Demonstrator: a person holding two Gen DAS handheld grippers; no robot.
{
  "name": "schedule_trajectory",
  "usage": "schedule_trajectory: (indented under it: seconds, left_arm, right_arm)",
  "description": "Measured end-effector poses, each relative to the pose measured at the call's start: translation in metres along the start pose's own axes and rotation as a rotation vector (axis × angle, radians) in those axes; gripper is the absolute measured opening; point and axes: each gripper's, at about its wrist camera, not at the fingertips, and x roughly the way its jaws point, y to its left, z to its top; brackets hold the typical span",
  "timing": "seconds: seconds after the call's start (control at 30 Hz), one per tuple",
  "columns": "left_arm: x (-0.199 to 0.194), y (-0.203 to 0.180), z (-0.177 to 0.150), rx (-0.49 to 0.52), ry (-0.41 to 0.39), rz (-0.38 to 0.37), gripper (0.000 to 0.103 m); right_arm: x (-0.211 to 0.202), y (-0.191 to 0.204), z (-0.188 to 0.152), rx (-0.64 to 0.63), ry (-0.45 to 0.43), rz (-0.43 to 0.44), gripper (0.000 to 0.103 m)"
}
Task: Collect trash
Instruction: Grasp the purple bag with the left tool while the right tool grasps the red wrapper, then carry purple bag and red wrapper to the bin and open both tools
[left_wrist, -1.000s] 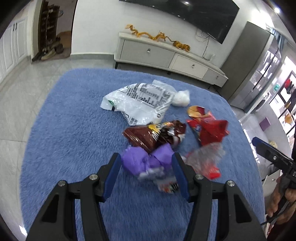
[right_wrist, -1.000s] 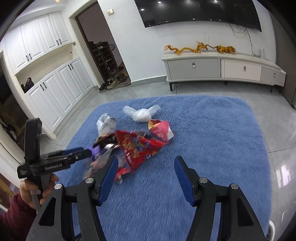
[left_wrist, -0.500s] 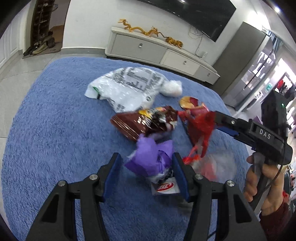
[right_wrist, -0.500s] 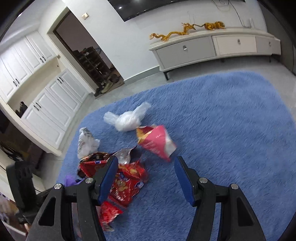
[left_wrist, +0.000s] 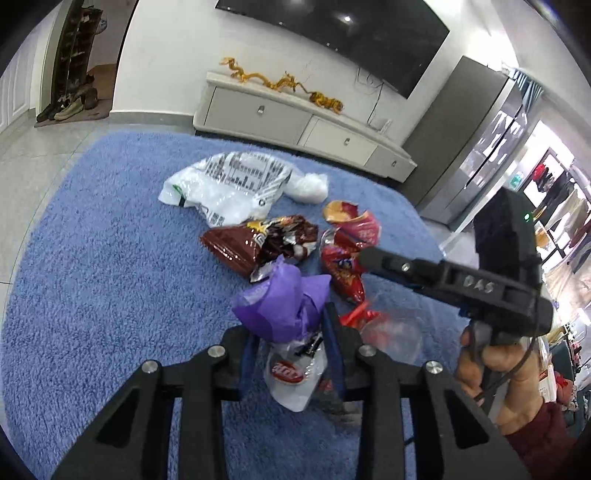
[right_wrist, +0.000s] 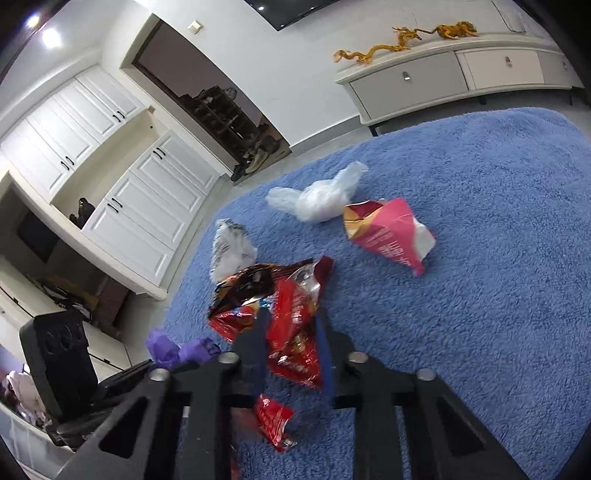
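Trash lies on a blue rug (left_wrist: 92, 295). My left gripper (left_wrist: 290, 332) is shut on a crumpled purple wrapper (left_wrist: 284, 306) with a white plastic piece (left_wrist: 295, 373) hanging below. My right gripper (right_wrist: 291, 339) is shut on a red snack bag (right_wrist: 295, 332); it also shows in the left wrist view (left_wrist: 343, 273). A brown snack bag (left_wrist: 255, 243), a white printed plastic bag (left_wrist: 229, 184), a pink-red bag (right_wrist: 388, 232) and a clear crumpled bag (right_wrist: 317, 199) lie on the rug. The purple wrapper also shows in the right wrist view (right_wrist: 181, 350).
A white TV cabinet (left_wrist: 295, 118) with gold dragon ornaments stands past the rug's far edge. White cupboards (right_wrist: 122, 166) and a doorway with shoes lie left. A steel fridge (left_wrist: 472, 147) stands at the right. My right gripper's body (left_wrist: 461, 284) crosses the left wrist view.
Both grippers have closed: the left on the purple wrapper, the right on the red snack bag. The right gripper moved in close beside the left.
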Motion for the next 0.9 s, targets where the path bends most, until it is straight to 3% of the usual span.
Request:
schedule_trajectory:
  seconds: [0.27, 0.57, 0.7, 0.9]
  left_arm:
    - [-0.04, -0.02, 0.001, 0.028, -0.069, -0.017, 0.03]
    - [-0.083, -0.07, -0.003, 0.089, -0.124, -0.041, 0.03]
    - [-0.086, -0.111, -0.007, 0.136, -0.112, -0.079, 0.03]
    - [-0.063, -0.194, -0.02, 0.224, -0.051, -0.182, 0.03]
  right_arm:
    - [-0.045, 0.019, -0.013, -0.062, -0.091, -0.005, 0.011]
    - [-0.141, 0.044, -0.046, -0.114, -0.225, -0.038, 0.011]
    - [-0.193, 0.039, -0.068, -0.093, -0.288, -0.095, 0.011]
    - [-0.276, 0.012, -0.108, -0.034, -0.375, -0.274, 0.011]
